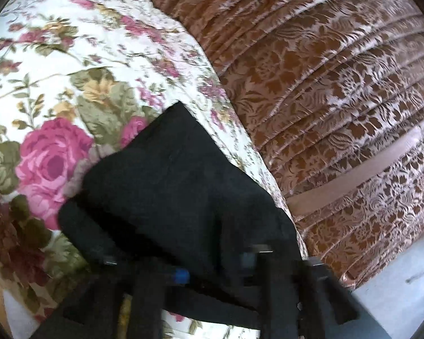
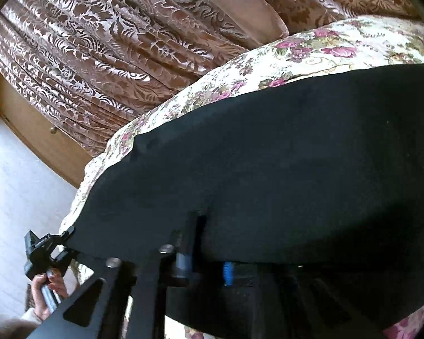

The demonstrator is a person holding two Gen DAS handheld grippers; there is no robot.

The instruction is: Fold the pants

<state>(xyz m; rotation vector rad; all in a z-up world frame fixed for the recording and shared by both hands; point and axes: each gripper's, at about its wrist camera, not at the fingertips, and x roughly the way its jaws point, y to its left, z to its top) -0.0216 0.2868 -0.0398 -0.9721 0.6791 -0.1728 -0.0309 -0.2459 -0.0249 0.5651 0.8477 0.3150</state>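
Black pants [image 2: 268, 169] drape over the right gripper [image 2: 209, 240], its narrow jaws pinching the hem for folding; the left gripper [image 2: 62, 243] grips the corner beyond, jaw gap unclear.

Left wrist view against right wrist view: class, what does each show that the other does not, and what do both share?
Only the left wrist view: a large pink rose printed on the bedspread. Only the right wrist view: a hand holding the other hand-held gripper at the edge of the pants, and a wooden board with a small knob. Both: black pants on the floral bedspread, and the brown patterned curtain.
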